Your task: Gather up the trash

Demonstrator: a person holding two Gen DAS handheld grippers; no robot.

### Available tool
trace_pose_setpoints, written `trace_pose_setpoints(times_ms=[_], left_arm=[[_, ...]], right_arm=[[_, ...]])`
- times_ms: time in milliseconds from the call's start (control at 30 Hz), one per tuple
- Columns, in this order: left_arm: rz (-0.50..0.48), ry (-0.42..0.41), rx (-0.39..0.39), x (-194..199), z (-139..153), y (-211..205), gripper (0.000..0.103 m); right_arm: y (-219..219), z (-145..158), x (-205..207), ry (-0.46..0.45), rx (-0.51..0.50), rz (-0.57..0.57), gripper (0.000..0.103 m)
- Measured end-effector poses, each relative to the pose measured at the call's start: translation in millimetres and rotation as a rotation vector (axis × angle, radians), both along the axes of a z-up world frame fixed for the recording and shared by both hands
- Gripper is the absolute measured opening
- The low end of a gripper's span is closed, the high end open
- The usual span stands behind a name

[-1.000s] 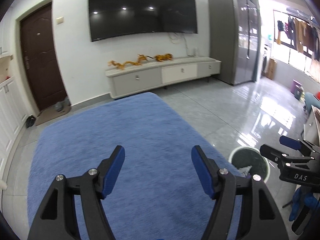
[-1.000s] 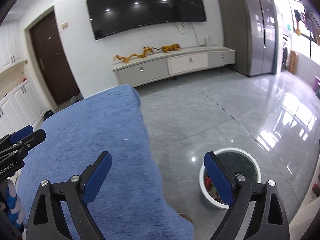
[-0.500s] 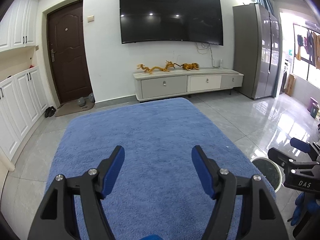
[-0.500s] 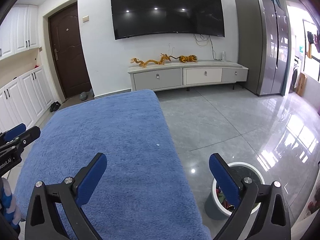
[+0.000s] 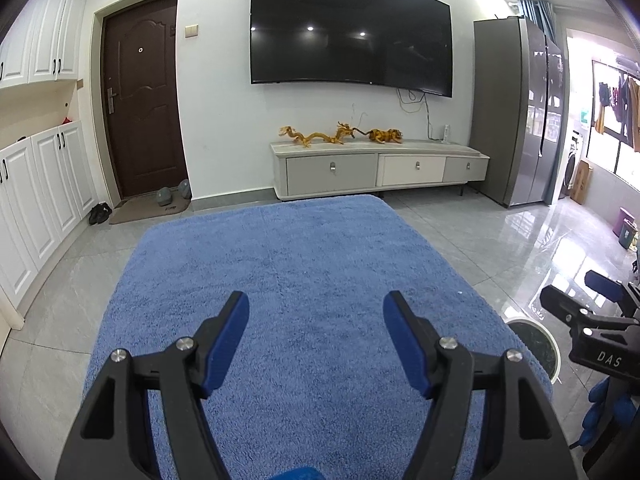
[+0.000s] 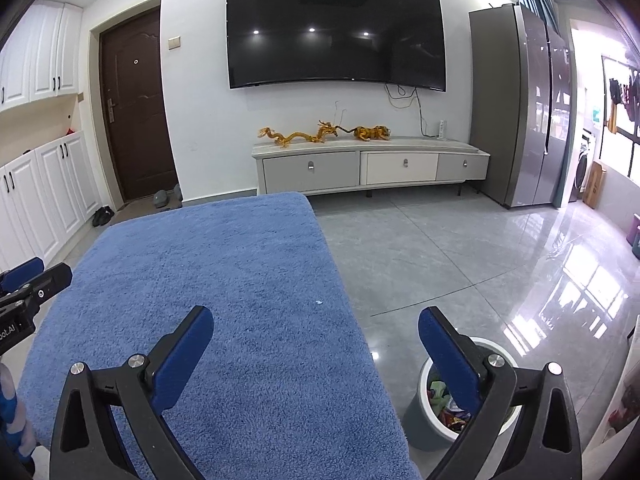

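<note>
Left hand-held gripper and right hand-held gripper: both spread, holding nothing, above the blue surface. Trash bin stands beside its right edge.

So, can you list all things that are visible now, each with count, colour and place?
Blue cover: one, blue, on the surface below both tongs.
White speck: one, on the cover near its right edge.
Trash bin: one, grey with white rim, on the floor right of the cover, colourful trash inside.
TV: one, black, on the wall.
TV cabinet: one, white-grey, under the TV.
Dragon figures: golden, on the cabinet.
Door: one, brown, left.
Fridge: one, grey, right.
Left tongs: open, empty.
Right tongs: open, empty.
</note>
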State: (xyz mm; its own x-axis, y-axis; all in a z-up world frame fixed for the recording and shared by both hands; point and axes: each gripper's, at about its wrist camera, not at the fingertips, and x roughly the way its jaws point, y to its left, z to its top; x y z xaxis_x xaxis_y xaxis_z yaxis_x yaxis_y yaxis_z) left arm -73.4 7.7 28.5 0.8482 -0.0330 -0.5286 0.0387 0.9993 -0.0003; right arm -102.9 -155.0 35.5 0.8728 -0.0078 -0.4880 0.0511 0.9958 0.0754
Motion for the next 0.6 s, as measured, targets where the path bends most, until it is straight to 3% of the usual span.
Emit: trace_pose_setpoints(times_ms=[600], left_arm=[[0.036, 0.007, -0.017, 8.0, -8.5, 13.5, 0.068]], right_arm=[[-2.0, -9.7, 7.9, 0.014, -0.017, -0.046, 0.103]])
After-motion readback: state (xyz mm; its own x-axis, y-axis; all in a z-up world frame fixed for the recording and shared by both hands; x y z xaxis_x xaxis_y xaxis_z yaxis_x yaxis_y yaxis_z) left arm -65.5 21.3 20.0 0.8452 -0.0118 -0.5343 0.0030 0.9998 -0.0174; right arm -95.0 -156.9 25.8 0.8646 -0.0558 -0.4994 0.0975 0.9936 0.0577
